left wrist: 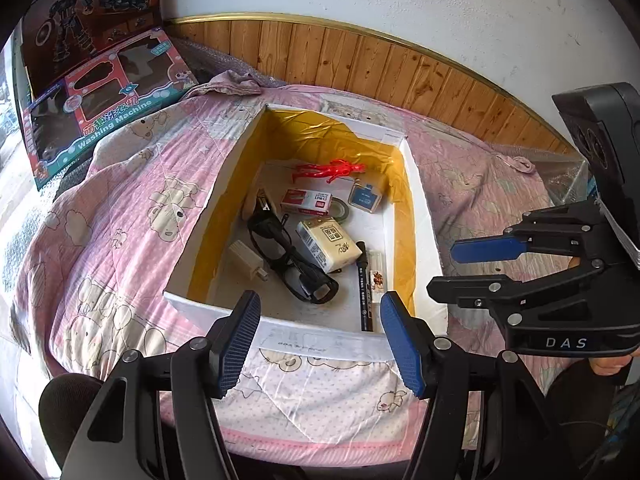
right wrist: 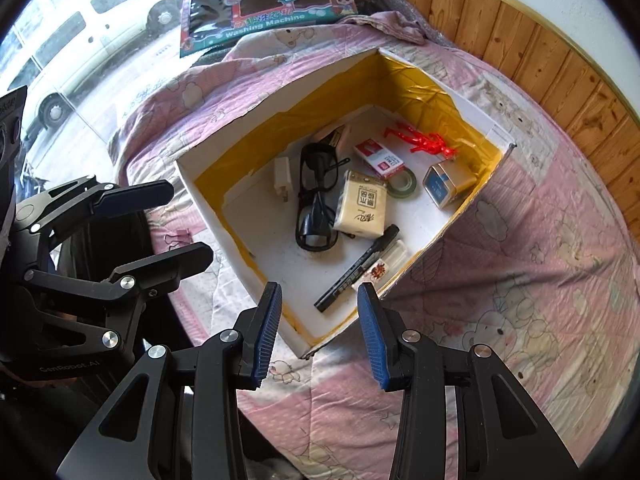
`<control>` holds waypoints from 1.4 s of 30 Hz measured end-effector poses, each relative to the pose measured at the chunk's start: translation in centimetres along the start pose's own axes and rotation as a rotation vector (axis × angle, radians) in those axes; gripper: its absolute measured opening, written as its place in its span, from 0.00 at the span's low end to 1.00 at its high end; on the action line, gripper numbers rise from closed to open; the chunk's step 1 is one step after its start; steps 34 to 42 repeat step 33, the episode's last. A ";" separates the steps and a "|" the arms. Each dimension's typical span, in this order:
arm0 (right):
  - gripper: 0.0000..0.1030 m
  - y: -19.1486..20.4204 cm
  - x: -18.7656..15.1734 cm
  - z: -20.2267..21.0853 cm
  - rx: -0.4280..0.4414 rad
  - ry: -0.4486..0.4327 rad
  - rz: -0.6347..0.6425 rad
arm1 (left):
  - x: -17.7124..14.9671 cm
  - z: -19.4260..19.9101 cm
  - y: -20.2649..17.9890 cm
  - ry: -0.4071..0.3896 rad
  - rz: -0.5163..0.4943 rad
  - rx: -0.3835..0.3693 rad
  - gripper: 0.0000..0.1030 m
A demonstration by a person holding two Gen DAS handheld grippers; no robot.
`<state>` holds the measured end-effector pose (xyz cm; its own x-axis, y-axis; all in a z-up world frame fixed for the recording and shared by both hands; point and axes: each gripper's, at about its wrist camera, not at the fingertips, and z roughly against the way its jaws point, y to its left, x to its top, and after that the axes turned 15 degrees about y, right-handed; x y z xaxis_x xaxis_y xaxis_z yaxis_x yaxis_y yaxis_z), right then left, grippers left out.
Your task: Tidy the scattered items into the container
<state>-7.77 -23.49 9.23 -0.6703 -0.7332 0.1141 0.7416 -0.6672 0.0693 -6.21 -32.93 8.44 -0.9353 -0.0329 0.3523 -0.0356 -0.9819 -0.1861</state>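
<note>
The container [left wrist: 420, 208], a white box lined with yellow foil, sat open on the pink quilt [left wrist: 112, 208] in the middle of both views. Inside it lay black glasses [left wrist: 292, 256], a tissue pack [left wrist: 328, 244], a white charger plug [left wrist: 248, 258], a red-and-white small box [left wrist: 306, 202], a roll of tape [right wrist: 402, 184] partly under that box, a blue-labelled tin [left wrist: 364, 197], a red toy figure [left wrist: 332, 170], a black marker [left wrist: 364, 292] and a slim clear packet [left wrist: 376, 276] beside it.

The left gripper [left wrist: 320, 340] hovered at the bottom centre of its own view, just short of the box's near wall, its jaws apart and holding nothing. The right gripper [right wrist: 320, 332] hovered low in its view over the near corner of the box, jaws likewise apart and empty; in the left view it showed at the right edge.

Nearly everything seemed gathered already, so the task looked close to finished. One small pink binder clip [right wrist: 176, 237] lay on the quilt at the left of the right view, outside the box beside its wall. The next move, I judged, called for one gripper to reach the clip, close on it and carry it over the wall. Being small and flat on soft cloth, it could be awkward to pinch.

A toy carton [left wrist: 100, 120] marked "Washing Machine" stood at the upper left.
</note>
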 end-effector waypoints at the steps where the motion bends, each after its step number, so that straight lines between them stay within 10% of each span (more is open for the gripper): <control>1: 0.41 0.2 -0.2 0.0 -0.005 -0.003 -0.002 | -0.1 0.1 -0.3 0.000 -0.002 0.002 0.62; 42: 0.41 1.2 -1.1 0.2 -0.035 -0.034 -0.005 | -0.8 1.1 -1.5 0.009 -0.014 0.008 0.62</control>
